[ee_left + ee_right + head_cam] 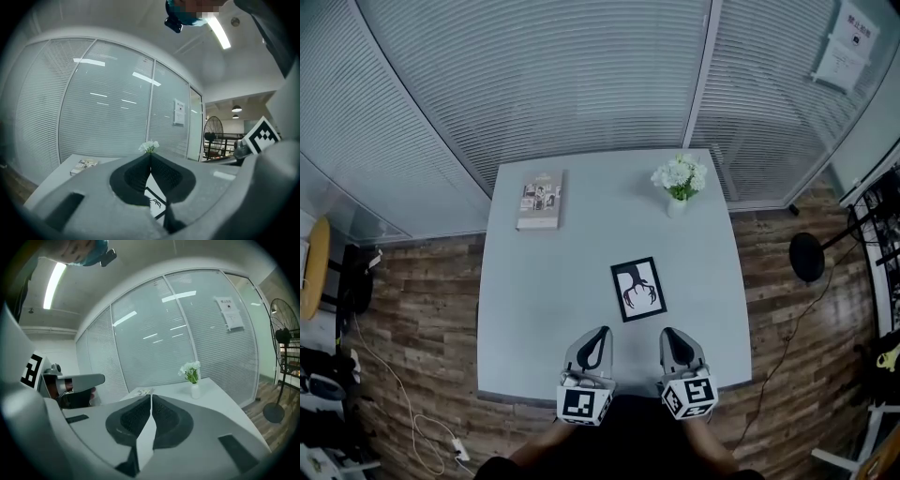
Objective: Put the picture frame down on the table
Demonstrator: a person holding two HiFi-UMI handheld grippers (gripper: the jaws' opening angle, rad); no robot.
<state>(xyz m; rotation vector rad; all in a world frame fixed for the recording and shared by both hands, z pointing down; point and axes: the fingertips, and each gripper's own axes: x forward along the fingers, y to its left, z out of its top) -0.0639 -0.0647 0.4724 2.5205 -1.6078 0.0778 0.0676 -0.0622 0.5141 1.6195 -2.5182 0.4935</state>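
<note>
Fingers of the left gripper (602, 334) and right gripper (667, 336) are pressed together on nothing, low over the near edge of the pale grey table (525, 309). The black rectangular picture frame with a dark antler print (638, 289) lies flat just beyond and between them. Its long axis runs near to far, and its near right corner is closest to the right gripper. Bare tabletop surrounds it; the thin book (541, 200) and the small white vase of white flowers (679, 184) sit well apart, far side.

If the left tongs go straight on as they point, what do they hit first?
Likely the vase of white flowers, dead ahead of the shut left tongs; the picture frame lies flat below that line. Depth unclear.
</note>
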